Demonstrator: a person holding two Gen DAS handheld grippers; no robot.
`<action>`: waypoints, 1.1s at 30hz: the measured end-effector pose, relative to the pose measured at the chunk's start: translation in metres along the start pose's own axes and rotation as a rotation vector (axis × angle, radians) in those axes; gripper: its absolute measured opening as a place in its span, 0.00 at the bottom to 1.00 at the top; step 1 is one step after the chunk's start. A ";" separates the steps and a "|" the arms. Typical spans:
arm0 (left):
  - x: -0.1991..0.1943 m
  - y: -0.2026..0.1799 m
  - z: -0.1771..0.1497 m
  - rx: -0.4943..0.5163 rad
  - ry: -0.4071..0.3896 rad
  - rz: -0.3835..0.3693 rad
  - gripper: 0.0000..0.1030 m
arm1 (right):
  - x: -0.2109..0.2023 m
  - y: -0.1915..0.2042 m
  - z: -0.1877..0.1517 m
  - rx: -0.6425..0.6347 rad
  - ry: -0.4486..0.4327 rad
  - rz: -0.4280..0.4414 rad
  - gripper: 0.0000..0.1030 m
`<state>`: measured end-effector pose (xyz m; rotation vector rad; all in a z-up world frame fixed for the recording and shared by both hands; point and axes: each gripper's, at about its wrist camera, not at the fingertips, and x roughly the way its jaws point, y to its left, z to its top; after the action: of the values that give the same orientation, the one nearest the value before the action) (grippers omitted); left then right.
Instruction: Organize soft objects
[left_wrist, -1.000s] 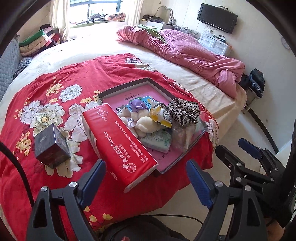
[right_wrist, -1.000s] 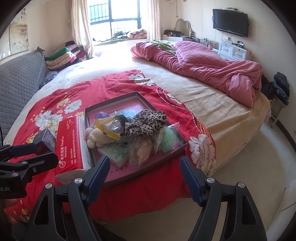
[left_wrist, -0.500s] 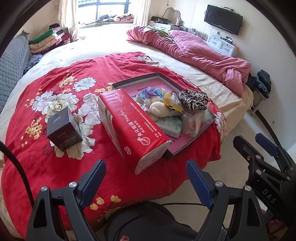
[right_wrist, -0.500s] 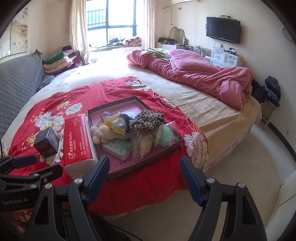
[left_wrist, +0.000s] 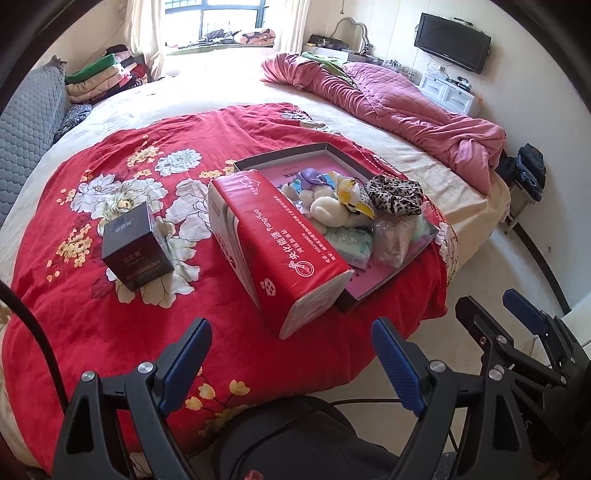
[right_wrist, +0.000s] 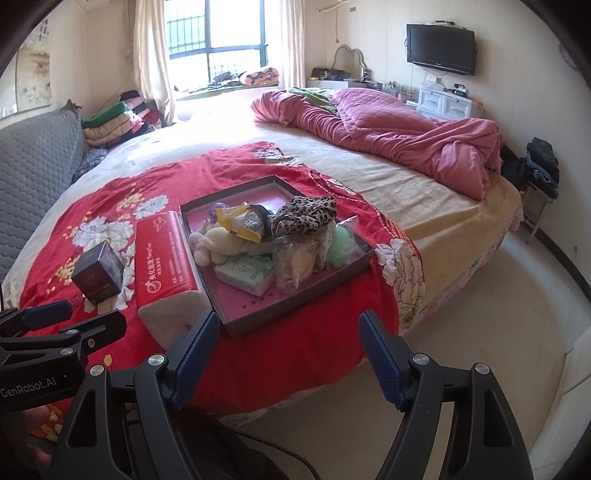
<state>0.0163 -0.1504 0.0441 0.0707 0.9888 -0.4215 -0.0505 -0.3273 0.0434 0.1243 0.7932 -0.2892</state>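
Both tongs released, nothing betw. jaws: left gripper (left_wrist: 291, 354), right gripper (right_wrist: 286, 345). Tray (right_wrist: 295, 301) of soft items on red blanket (left_wrist: 110, 295), at 12 o'clock of right gripper, 1 o'clock of left, well apart. Tissue pack (left_wrist: 273, 236) just beside tray (touching? can't tell). Items piled, bagged ones hard to ID.

Your soft things sit heaped in the shallow pink-lined tray (right_wrist: 284, 299) on the bed: a cream plush toy (right_wrist: 221, 240), a leopard-print scrunchie (right_wrist: 303, 218) and a pale green tissue pack (right_wrist: 247, 275). A long red tissue pack (right_wrist: 164, 266) lies against the tray's left wall.
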 end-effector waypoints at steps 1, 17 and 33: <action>0.000 0.000 0.000 -0.002 0.002 -0.004 0.85 | 0.001 0.000 0.000 0.000 0.000 -0.003 0.76; 0.004 0.004 -0.004 -0.011 0.021 0.010 0.85 | 0.000 0.000 -0.001 0.008 0.002 -0.013 0.76; 0.007 0.004 -0.005 -0.011 0.032 0.023 0.85 | 0.003 0.001 -0.002 0.004 0.016 -0.012 0.76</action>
<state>0.0168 -0.1474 0.0352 0.0794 1.0211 -0.3955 -0.0497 -0.3264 0.0399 0.1261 0.8094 -0.3015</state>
